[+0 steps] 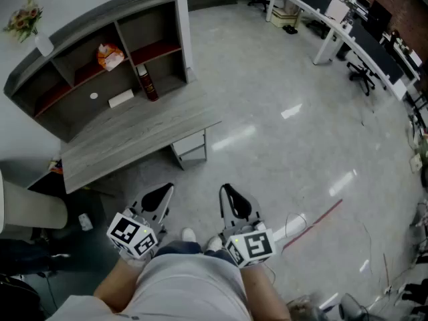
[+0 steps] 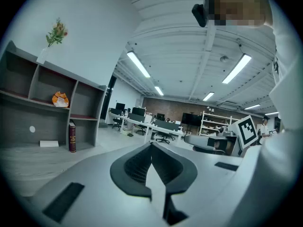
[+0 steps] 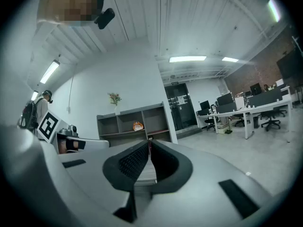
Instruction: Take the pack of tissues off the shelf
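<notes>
- We stand on a pale, glossy floor [image 1: 281, 152], well apart from a grey wooden desk [image 1: 134, 139] set against the wall.
- A grey shelf unit [image 1: 93, 20] sits at the back of the desk, split into open compartments.
- Our left gripper [image 1: 160, 196] and right gripper [image 1: 229, 196] hang low in front of us, side by side over the floor. Each one's jaws are pressed together with nothing between them.
- A dark red book [image 1: 147, 83] stands upright on the desk in the unit's lower right compartment.
- The pack of tissues [image 1: 110, 56], orange and white, lies in the upper middle compartment, far from both grippers.
- A flat white box [image 1: 121, 99] lies on the desk just left of the book.
- A small vase of flowers [image 1: 25, 19] stands on top of the unit at its left end.
</notes>
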